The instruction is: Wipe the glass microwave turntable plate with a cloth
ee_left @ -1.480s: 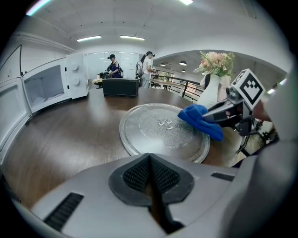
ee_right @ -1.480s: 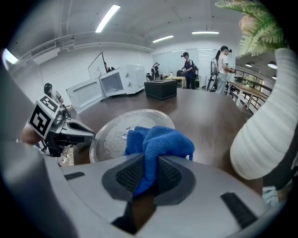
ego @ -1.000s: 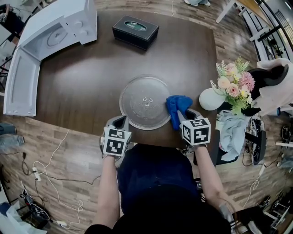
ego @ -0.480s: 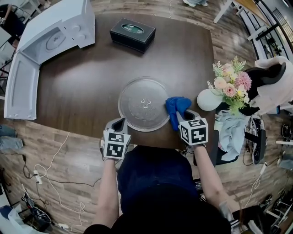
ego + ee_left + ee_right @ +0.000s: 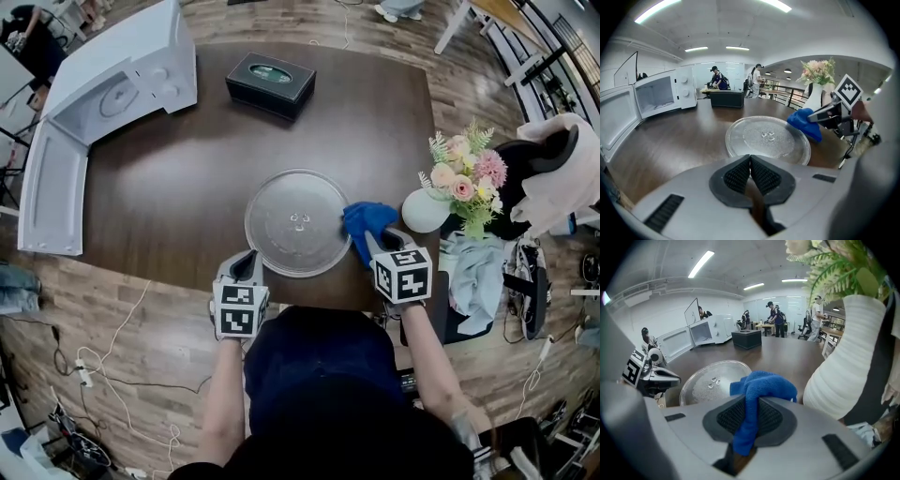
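Right tongs (image 5: 373,246), clamped on the blue cloth (image 5: 367,219), have barely shifted from the plate's (image 5: 295,223) right rim, left tongs (image 5: 247,262) closed empty; wiping seems only starting.

**No legible text on any feed**

I find no word, brand or number that I can read in any of my views. The nearest things to signs are the black-and-white square markers on the left marker cube (image 5: 235,310) of the left gripper (image 5: 247,265) and on the right marker cube (image 5: 402,273) of the right gripper (image 5: 367,242). They are coded patterns, not letters or digits. The black box (image 5: 270,84) on the far side of the table carries a green oval label on its top, but any print on it is too small for me to read. The white microwave (image 5: 122,75) shows knobs on its front panel, and I can read no markings there.
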A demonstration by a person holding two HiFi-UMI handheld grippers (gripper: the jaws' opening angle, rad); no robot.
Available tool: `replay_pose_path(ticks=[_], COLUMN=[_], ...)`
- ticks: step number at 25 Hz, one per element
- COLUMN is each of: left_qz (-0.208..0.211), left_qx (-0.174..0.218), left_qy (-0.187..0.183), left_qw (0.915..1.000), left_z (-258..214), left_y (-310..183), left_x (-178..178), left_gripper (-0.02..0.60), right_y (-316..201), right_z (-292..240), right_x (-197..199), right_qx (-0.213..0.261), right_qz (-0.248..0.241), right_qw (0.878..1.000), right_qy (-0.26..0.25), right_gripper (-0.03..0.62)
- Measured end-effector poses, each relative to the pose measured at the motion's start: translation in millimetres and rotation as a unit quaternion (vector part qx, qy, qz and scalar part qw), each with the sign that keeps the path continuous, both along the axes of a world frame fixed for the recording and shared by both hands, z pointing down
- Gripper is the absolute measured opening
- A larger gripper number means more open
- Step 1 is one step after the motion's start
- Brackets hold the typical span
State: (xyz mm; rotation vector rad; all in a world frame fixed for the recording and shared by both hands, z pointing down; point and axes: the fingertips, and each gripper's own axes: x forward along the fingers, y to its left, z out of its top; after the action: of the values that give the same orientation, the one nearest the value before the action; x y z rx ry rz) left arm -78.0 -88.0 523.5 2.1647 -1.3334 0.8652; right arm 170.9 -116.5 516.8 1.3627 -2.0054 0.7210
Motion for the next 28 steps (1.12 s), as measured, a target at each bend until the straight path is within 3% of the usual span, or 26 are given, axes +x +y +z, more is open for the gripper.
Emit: replay_pose_path(ticks=[7,13,16,20,28], left_qz=[0.012,0.018,0.01,0.009,-0.008], left_qx=[0.081,0.163,0.195,0.219,0.214], left_qy=[0.051,0.105,0.141,0.157,0.162], left_qw=[0.9954,0.9808,0.9706,0.963,0.9633], left_z=[-65,-121,-142,-153,-150], left_y=[-14,-27,-29,-26,-23], left_x=[10,22,28,34,29], left_gripper=[0.005,0.005,0.005,0.005,0.005], right_y=[-6,2,12,20,20], right_z=[-65,-131,-149,-153,-140], right_x=[9,3,-1,-3,0], right_qx=[0.108,0.23,0.269,0.279,0.254], right_qz=[0.036,0.044,0.043,0.056,0.074], right_qw=[0.993,0.968,0.958,0.954,0.961], right_qy=[-0.036,-0.094,-0.093,-0.094,-0.078], right_gripper=[0.049,0.049,0.049,0.049,0.048])
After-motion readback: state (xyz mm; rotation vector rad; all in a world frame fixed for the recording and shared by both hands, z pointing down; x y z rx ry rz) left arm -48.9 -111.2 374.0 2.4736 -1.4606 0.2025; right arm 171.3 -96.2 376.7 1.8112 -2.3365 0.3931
